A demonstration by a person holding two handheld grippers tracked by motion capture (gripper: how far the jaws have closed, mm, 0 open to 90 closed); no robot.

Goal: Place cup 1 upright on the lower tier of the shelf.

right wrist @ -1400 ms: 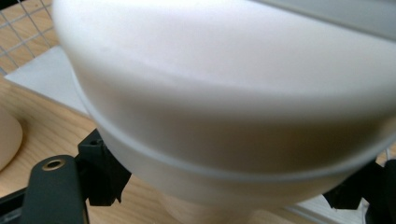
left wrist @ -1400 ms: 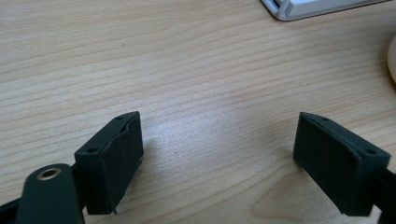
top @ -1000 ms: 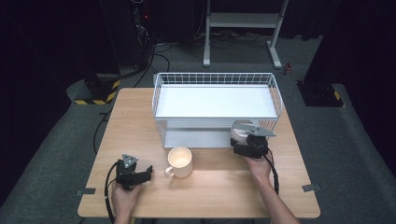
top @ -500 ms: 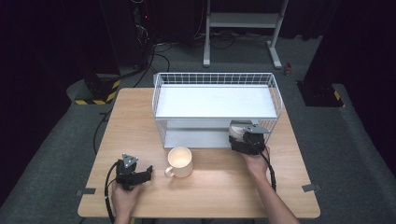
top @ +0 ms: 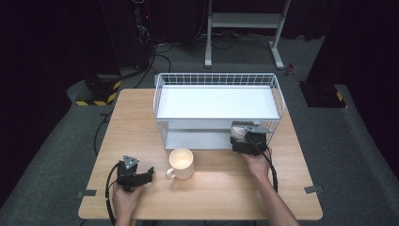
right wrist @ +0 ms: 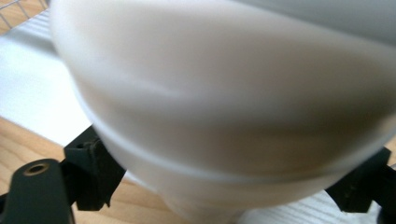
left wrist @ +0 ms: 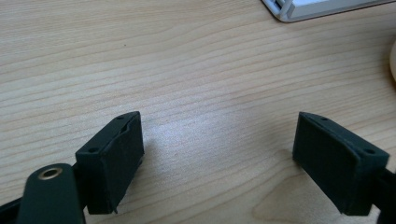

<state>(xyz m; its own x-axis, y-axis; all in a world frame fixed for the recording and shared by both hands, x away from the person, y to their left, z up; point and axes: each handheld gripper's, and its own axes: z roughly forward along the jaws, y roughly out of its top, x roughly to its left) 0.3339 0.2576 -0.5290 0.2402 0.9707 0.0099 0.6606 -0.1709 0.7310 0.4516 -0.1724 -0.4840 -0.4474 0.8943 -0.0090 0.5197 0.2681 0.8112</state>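
Bowl [right wrist: 233,107], white, clamped between the jaws of right gripper [top: 248,141], one jaw at each side of its lower wall in the right gripper view. Held at the near right corner of white wire rack [top: 216,101], at the mouth of the lower shelf, close above wooden table [top: 221,188]. Cream mug [top: 181,162] upright on table, just near of rack, handle toward near left. Left gripper [top: 134,174] resting low at near left of table, left of mug and apart from it, jaws spread wide over bare wood, holding nothing.
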